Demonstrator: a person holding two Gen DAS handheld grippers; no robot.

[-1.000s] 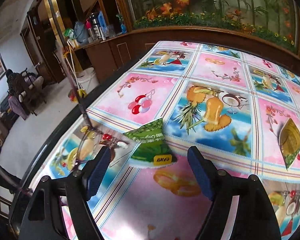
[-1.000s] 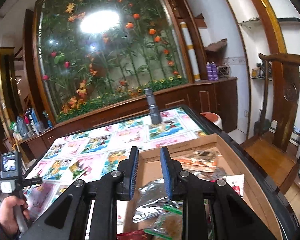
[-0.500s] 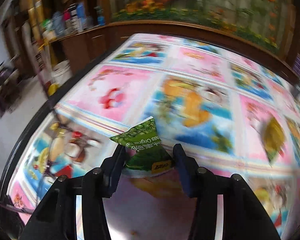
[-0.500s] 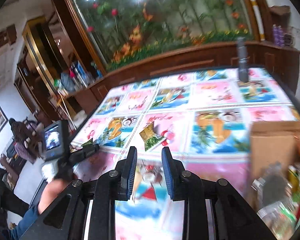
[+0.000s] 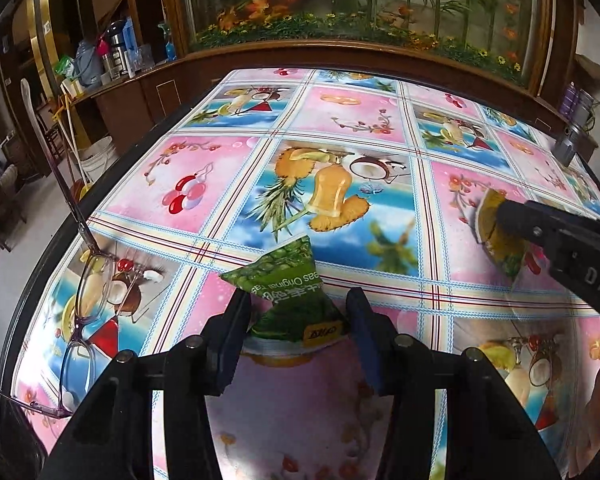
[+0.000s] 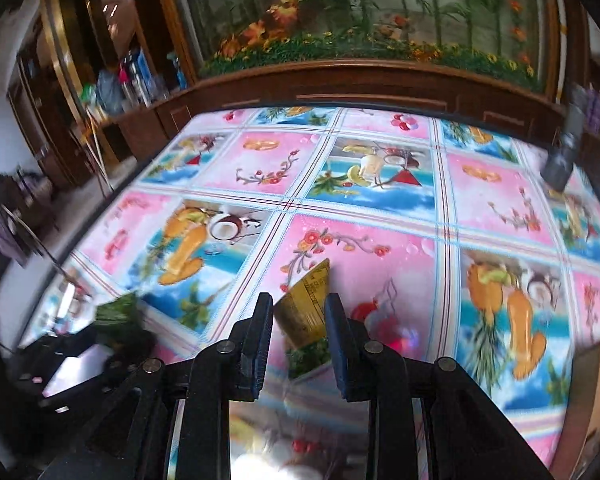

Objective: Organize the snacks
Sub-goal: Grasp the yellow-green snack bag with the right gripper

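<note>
**Both grippers at packets on the fruit-print table**

Fingers of the left gripper (image 5: 296, 320) are closed onto a green snack packet (image 5: 290, 292), pads pressed against its two sides; the packet sits on the table (image 5: 340, 120) at the seam below the pineapple picture (image 5: 320, 196). Fingers of the right gripper (image 6: 298, 328) stand narrow on either side of a yellow snack packet (image 6: 306, 304), and whether the pads press on it cannot be told. That packet lies right of the pineapple picture, on a pink square with a flower sprig. A glossy cloth of pink and blue fruit squares covers the table. A pair of glasses (image 5: 88, 300) lies left of the pineapple picture, near the table's edge. Beyond the table's far side runs a dark wooden cabinet (image 5: 340, 60) under a glass wall of orange flowers and bamboo (image 5: 360, 0). Bottles (image 5: 112, 56) crowd a shelf to the left.
</note>
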